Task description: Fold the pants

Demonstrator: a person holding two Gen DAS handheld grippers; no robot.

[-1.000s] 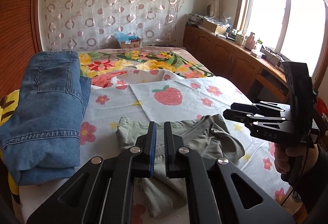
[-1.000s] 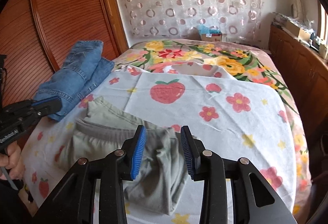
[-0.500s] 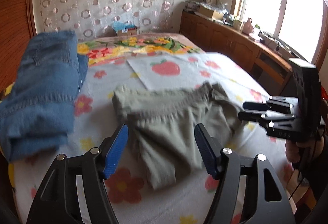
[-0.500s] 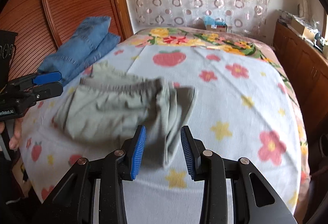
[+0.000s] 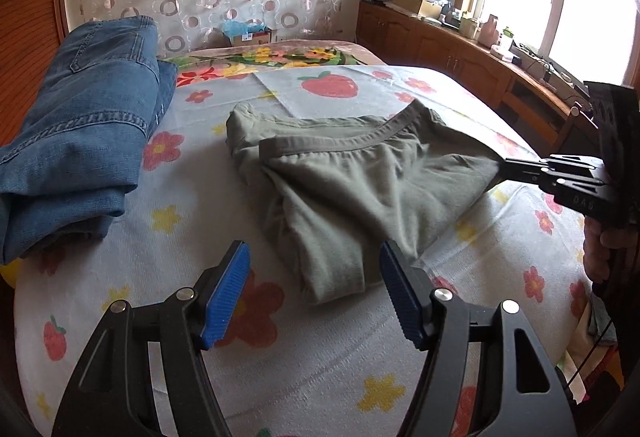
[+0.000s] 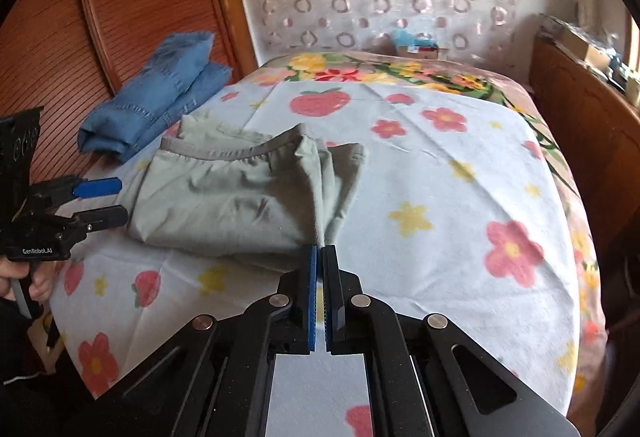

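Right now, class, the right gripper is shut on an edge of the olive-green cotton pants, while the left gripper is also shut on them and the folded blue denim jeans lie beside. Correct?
Not quite. The left gripper is open, its jaws spread wide near the olive-green cotton pants, as the left wrist view shows. The right gripper is shut on them, and the folded blue denim jeans lie beside.

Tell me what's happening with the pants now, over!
Left gripper open, above the bed. Right gripper shut on green pants, pinching one edge. Folded jeans off to the side, nothing in the way.
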